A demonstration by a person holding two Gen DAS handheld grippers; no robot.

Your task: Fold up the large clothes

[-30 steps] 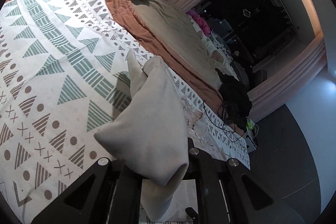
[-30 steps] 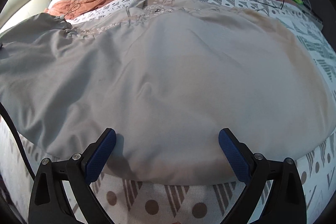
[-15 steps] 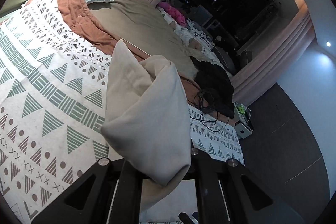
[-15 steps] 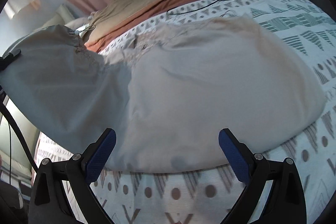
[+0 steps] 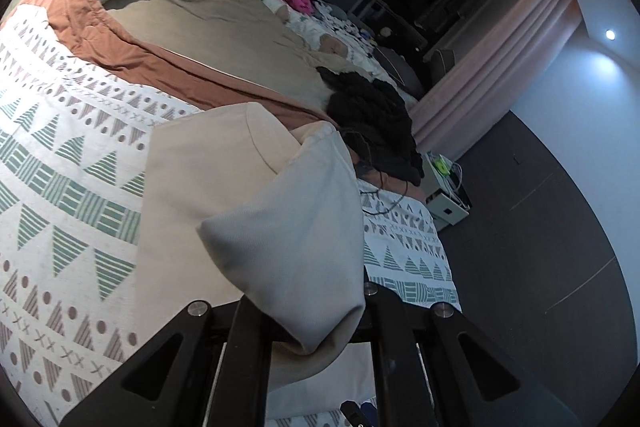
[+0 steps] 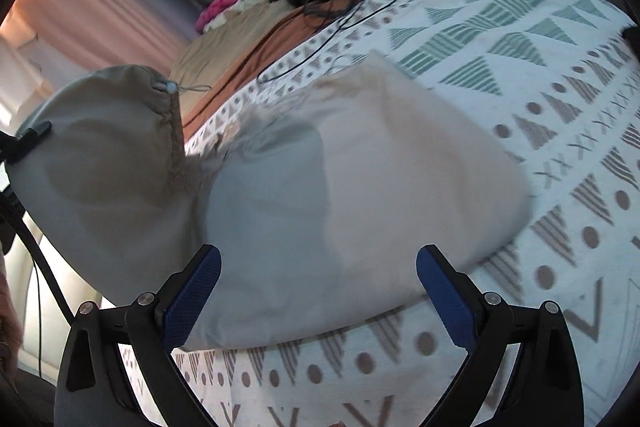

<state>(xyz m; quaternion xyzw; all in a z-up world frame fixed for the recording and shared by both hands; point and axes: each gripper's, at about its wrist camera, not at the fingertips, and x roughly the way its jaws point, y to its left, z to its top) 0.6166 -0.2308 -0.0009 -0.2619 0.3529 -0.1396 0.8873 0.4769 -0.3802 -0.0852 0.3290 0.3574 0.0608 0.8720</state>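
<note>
Fold in progress on a bed (image 6: 520, 27). The left tool (image 5: 312, 331) is clamped on one edge of the beige garment (image 6: 360, 187), with cloth bunched over and hiding its jaws; in the right view that held edge stands raised at the left, while the rest of the garment lies on the patterned bedspread (image 5: 60, 187). The right tool (image 6: 318, 291) hangs with its jaws wide apart, the blue pads (image 6: 192, 295) at either side of the near hem and gripping nothing.

The step in hand appears to be carrying the lifted edge across the flat part. To do it well, keep the left grip firm and the cloth taut enough that the fold line runs straight; lower the edge so that it meets the opposite hem squarely rather than at a slant. The free right tool could pin the near hem, judging by its position, so the lower layer does not drag. A black cable (image 6: 340, 23) and dark clothes (image 5: 372, 115) lie farther up the bed, apart from the garment; keep the swing clear of them.
</note>
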